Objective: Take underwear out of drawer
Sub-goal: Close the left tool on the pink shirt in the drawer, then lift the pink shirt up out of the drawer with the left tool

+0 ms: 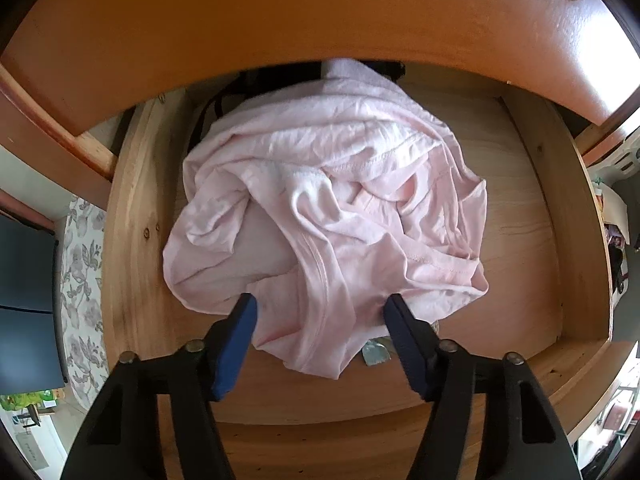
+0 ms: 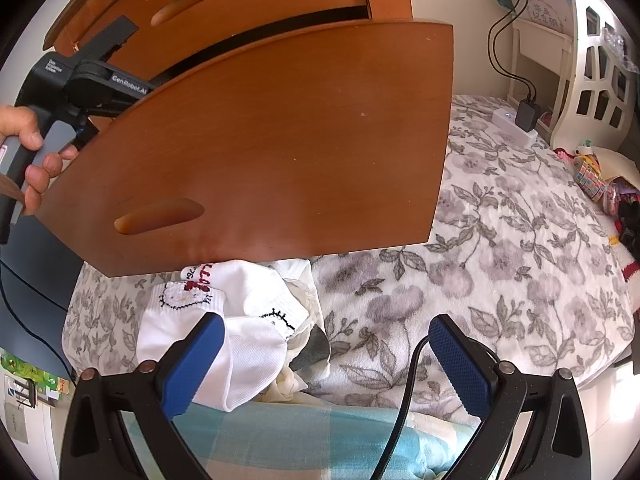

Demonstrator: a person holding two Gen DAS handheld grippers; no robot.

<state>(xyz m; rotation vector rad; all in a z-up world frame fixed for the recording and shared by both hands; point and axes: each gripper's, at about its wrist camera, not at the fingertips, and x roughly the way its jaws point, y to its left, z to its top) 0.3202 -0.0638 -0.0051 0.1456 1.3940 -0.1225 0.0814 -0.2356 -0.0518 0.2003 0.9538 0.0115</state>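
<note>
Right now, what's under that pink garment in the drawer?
A small pale blue-green scrap peeks out at the pink garment's front edge, and dark clothing shows behind it. The drawer floor is bare wood beside it; anything beneath is hidden.

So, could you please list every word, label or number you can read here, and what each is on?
"GenRobot.AI": white print on the left gripper body.
Small white label left of it: too small to read.
Red lettering on the white sock: partly hidden, unreadable.
Faint characters on the white headboard: blurred.

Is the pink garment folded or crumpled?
Crumpled. The pink garment lies bunched in loose wrinkles in the open drawer, with seams and hems running every way.
</note>
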